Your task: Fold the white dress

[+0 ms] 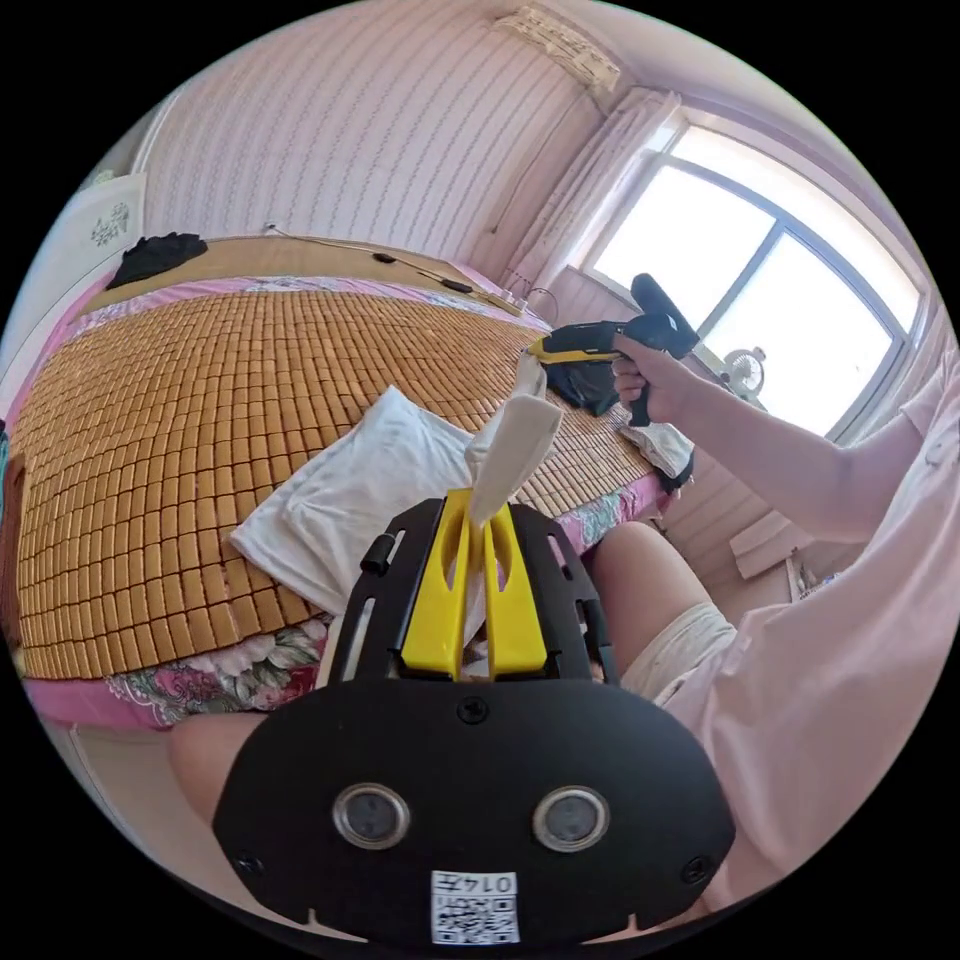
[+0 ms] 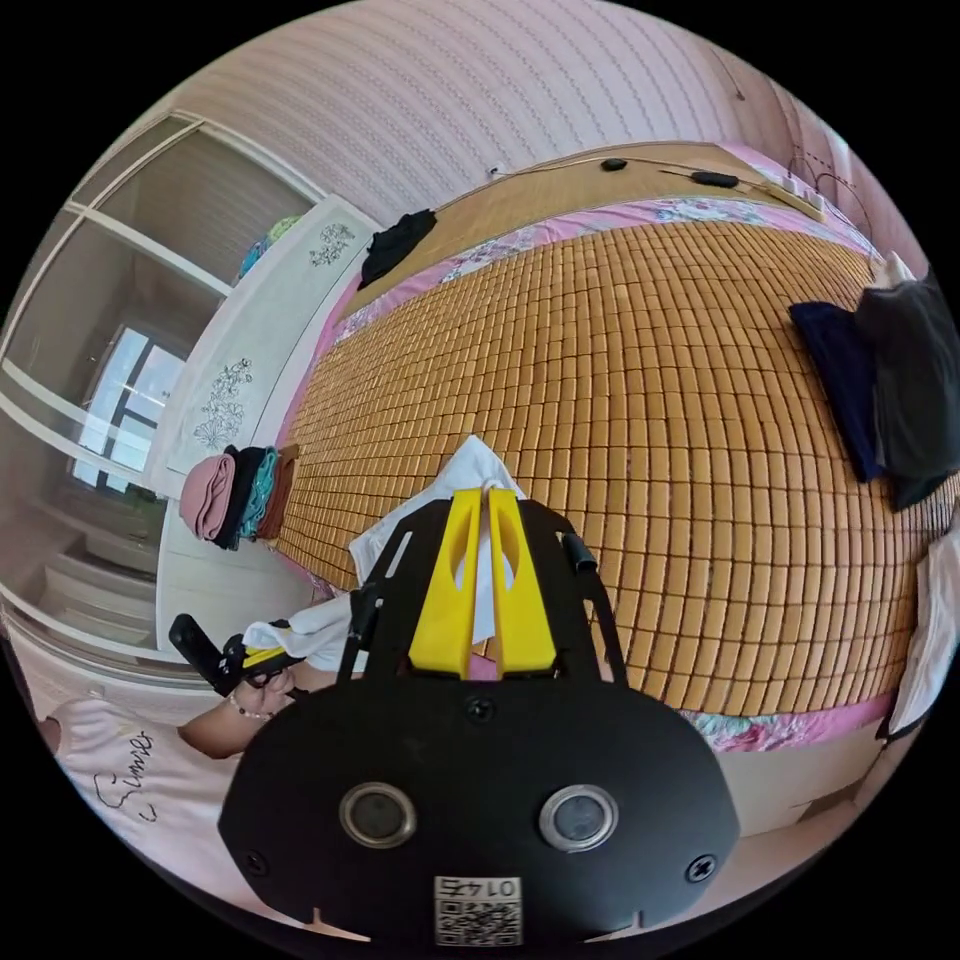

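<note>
White dress (image 1: 350,495): lain on the bamboo mat (image 1: 200,420) at the bed's near edge, partly folded into a compact pad; a strip is held raised, so folding is judged unfinished. Left tongs (image 1: 487,520): clamped together on white cloth. Right tongs (image 2: 487,497): likewise clamped on the dress, arm extended over the bed. Dark clothes (image 2: 900,390) are piled far right.

Your dress (image 1: 345,490) lying on the bed (image 1: 200,420) near its front edge, one end lifted between your two grippers, dark clothes (image 2: 890,390) farther right.
</note>
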A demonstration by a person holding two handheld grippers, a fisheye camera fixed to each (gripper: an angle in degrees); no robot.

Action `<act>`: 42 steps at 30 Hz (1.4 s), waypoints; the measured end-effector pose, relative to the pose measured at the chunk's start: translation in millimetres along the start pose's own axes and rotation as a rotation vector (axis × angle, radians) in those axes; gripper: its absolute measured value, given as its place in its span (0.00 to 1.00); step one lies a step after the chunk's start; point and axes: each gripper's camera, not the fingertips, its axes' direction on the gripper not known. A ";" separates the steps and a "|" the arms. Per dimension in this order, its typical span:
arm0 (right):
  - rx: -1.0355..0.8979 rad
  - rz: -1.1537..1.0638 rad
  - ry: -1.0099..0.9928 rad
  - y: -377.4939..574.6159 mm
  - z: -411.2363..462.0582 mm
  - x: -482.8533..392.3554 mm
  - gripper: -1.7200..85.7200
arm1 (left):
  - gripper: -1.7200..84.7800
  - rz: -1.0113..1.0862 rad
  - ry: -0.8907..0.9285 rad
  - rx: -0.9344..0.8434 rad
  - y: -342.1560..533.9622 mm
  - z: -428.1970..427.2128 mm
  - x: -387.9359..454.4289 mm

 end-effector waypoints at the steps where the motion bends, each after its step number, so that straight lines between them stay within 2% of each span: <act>1: -0.041 -0.020 0.019 -20.8 18.6 -13.8 0.03 | 0.01 -0.018 -0.013 0.003 -1.3 -0.7 -7.7; 9: -0.213 0.070 0.153 -95.8 114.5 -56.0 0.03 | 0.05 -0.326 -0.187 -0.102 -3.6 18.7 -100.7; 15: -0.133 -0.012 0.139 -96.3 103.5 -72.2 0.09 | 0.08 -0.514 -0.193 -0.209 7.2 1.2 -139.1; 18: -0.090 -0.111 0.162 -93.5 89.4 -79.4 0.12 | 0.08 -0.521 -0.248 -0.186 12.2 -21.2 -144.2; 23: -0.108 -0.247 0.242 -88.8 83.6 -86.6 0.17 | 0.10 -0.501 -0.234 -0.111 9.5 -38.0 -147.9; 26: -0.185 -0.277 0.269 -89.8 100.7 -88.7 0.18 | 0.12 -0.480 -0.208 -0.097 2.8 -32.1 -147.5; 29: -0.251 -0.302 0.272 -92.0 123.4 -96.2 0.18 | 0.12 -0.461 -0.206 -0.167 -0.1 -18.0 -141.9; 32: -0.300 -0.324 0.303 -89.6 137.1 -104.4 0.16 | 0.09 -0.416 -0.302 -0.197 3.7 -14.8 -127.2; 33: -0.309 -0.338 0.290 -88.8 136.5 -108.2 0.12 | 0.08 -0.394 -0.325 -0.201 4.8 -15.8 -121.8; 34: -0.343 -0.371 0.225 -86.8 137.0 -112.6 0.07 | 0.08 -0.384 -0.332 -0.205 5.3 -16.6 -119.6; 37: -0.336 -0.394 0.254 -77.3 127.9 -119.0 0.06 | 0.05 -0.374 -0.315 -0.197 10.9 -24.0 -114.9; 39: -0.278 -0.393 0.208 -70.2 105.6 -121.8 0.05 | 0.02 -0.399 -0.269 -0.171 20.5 -34.9 -113.0; 42: -0.123 -0.431 0.035 -49.2 42.3 -133.5 0.04 | 0.01 -0.350 -0.270 -0.092 34.1 -60.1 -93.5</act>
